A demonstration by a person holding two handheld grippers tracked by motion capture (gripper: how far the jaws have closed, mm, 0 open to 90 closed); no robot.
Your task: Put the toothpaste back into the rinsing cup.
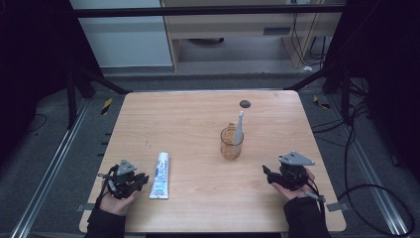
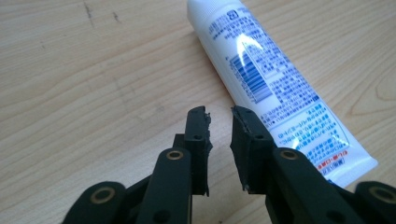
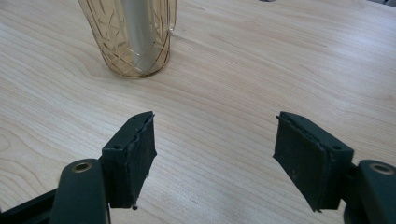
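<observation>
A white toothpaste tube [image 1: 160, 175] [image 2: 271, 79] lies flat on the wooden table [image 1: 198, 114], its length running front to back. My left gripper [image 1: 144, 178] [image 2: 219, 114] rests just left of the tube's near end, its jaws a narrow gap apart with nothing between them. A clear amber-tinted glass cup [image 1: 231, 144] [image 3: 130, 37] stands right of centre with a white toothbrush [image 1: 239, 126] upright in it. My right gripper [image 1: 267, 174] [image 3: 215, 121] sits in front of and to the right of the cup, jaws wide open over bare wood.
A small dark round disc [image 1: 244, 103] lies near the table's far edge. Metal rails and cables run along the floor on both sides of the table. Bare wood stretches between the tube and the cup.
</observation>
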